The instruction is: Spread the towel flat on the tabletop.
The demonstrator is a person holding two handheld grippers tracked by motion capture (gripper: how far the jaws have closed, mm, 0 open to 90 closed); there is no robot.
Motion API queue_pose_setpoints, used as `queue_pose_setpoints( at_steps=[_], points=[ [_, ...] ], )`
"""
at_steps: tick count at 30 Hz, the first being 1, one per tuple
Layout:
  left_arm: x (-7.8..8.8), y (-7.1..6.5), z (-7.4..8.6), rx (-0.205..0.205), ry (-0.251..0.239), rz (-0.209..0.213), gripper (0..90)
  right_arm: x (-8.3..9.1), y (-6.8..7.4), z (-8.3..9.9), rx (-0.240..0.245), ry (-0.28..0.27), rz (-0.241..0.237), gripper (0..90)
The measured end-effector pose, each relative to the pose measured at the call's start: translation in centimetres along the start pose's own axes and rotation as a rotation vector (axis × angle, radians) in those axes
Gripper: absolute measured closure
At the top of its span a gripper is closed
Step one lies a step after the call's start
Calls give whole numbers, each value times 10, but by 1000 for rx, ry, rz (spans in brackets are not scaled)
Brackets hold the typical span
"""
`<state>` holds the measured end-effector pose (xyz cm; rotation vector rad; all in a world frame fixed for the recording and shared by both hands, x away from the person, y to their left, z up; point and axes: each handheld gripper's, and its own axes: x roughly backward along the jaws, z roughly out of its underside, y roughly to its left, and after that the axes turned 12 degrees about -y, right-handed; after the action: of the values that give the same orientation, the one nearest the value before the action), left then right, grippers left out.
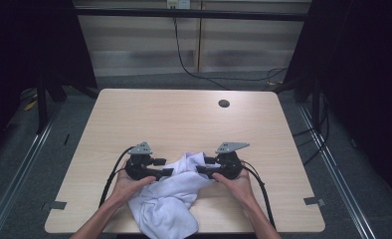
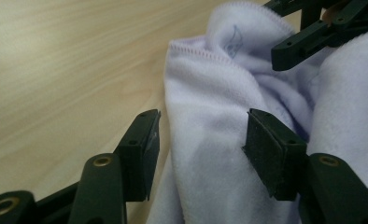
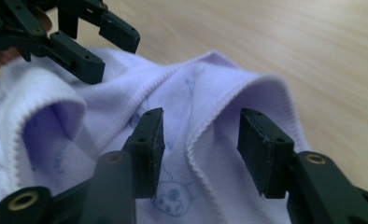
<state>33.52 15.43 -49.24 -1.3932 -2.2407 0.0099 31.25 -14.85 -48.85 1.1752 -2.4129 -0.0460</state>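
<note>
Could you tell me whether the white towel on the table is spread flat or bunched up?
Bunched up: the white towel lies in a crumpled heap with raised folds and hemmed edges curling over each other.

No legible text, label, brand or number appears; the crumpled pale lilac terry towel point(image 3: 182, 140) bears only faint blue printed cartoon figures, wordless.

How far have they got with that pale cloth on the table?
Barely begun, it seems. The pale lilac fleecy cloth lies crumpled near the front edge of the light wooden table, nothing folded or spread. In hand: the left gripper and right gripper both straddle raised folds with jaws open, not pinching. Gripping and straightening probably remain.
</note>
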Motion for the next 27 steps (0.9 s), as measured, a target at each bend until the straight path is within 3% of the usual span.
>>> queue_pose_setpoints(
  at_steps=[1, 2, 4, 6, 7, 8, 11, 14, 16, 17, 21, 24, 27],
  points=[
    [0, 0, 0, 0, 0, 0, 441, 0, 0, 0, 0, 0, 0, 524],
    [-3, 1, 6, 5, 22, 3, 439, -5, 4, 3, 28, 37, 3, 573],
    [-4, 1, 7, 5, 27, 3, 443, -5, 6, 6, 19, 31, -10, 670],
    [-3, -1, 7, 9, 40, 30, 464, -5, 7, 6, 26, 32, 0, 705],
    [-2, -2, 7, 6, 51, 45, 559, -3, 8, 8, 22, 34, 9, 805],
    [-1, -5, 8, -30, 68, 55, 613, -2, 8, 9, 19, 33, 14, 835],
    [1, -8, 7, -59, 72, 53, 773, 2, 5, 11, -8, 24, 32, 863],
    [8, -9, 5, -54, 34, 52, 818, 7, 4, 9, -7, 11, 42, 868],
    [11, -9, 4, -32, 18, 61, 819, 9, 4, 7, -8, 4, 46, 868],
    [18, -7, 1, -10, -25, 65, 819, 13, 4, 5, -9, -8, 59, 869],
    [28, -1, -4, 15, -69, 65, 818, 24, -1, 1, -25, -44, 88, 869],
    [39, 7, -10, 52, -131, 52, 819, 34, -6, -3, -42, -81, 109, 870],
    [48, 12, -14, 55, -162, 31, 821, 46, -12, -9, -57, -117, 130, 871]
  ],
)
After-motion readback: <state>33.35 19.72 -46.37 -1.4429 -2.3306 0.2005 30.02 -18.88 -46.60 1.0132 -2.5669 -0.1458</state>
